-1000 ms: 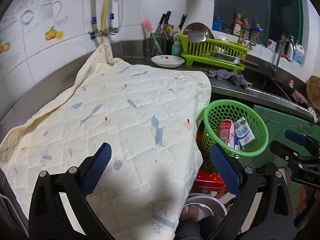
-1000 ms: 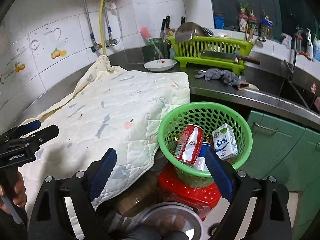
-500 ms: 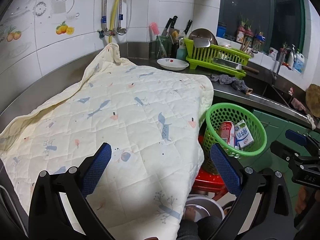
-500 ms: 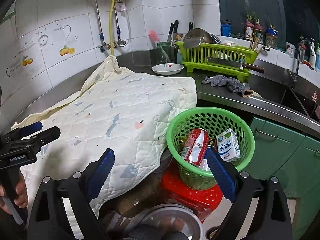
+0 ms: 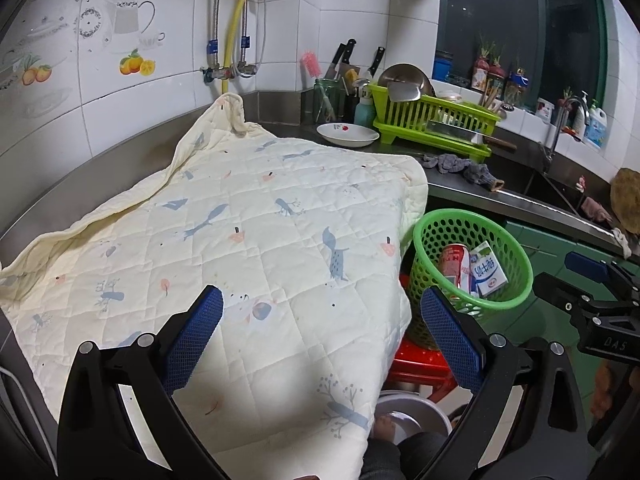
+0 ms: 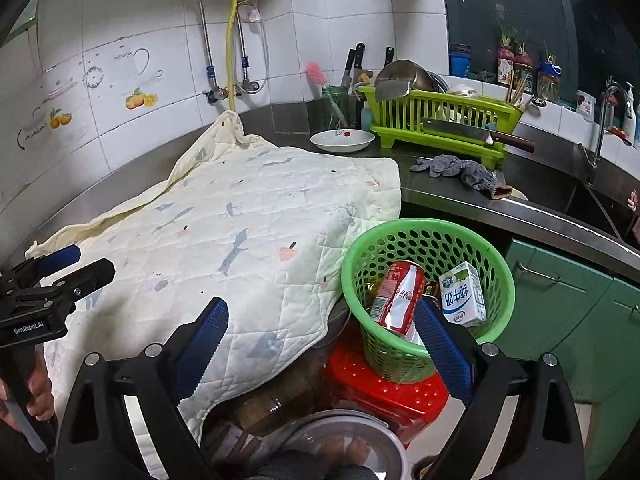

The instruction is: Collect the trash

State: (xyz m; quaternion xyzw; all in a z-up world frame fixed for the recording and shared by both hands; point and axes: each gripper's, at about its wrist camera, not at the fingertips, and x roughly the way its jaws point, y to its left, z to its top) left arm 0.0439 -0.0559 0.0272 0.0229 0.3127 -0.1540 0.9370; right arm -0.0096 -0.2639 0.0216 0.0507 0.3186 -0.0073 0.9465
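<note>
While held above the quilted cloth (image 5: 256, 240) spread over the desk (image 6: 472, 196), left gripper (image 5: 322, 316) with blue pads wide apart, clamping nothing; same for right gripper (image 6: 320, 332), fingers spread and empty, hovering in front of the green basket (image 6: 496, 256); also seen from the side in the other camera, at its far right edge.

Sitting on a red stool (image 6: 384, 388) just beside the hanging edge of the cloth, below the desk front; holding the trash: a red cola can (image 6: 400, 296) leaning upright against the left inner wall and a white-and-green milk carton (image 6: 462, 296) tilted beside it on the right, the two near or touching, hard to tell which; some darker scraps underneath, too hidden to name.

Farther back on the desk: a white dish (image 6: 342, 140), a lime dish rack (image 6: 440, 120) with a cleaver (image 6: 472, 134) lying across its front, a grey rag (image 6: 460, 170) near the rack; knives and a pink brush standing in the corner by the tiled wall; faucet (image 6: 604, 120) and sink at the right.

Below, a metal bowl (image 6: 348, 440) on the floor in front of the stool; a hand (image 6: 38, 396) gripping the left handle at the lower left.
</note>
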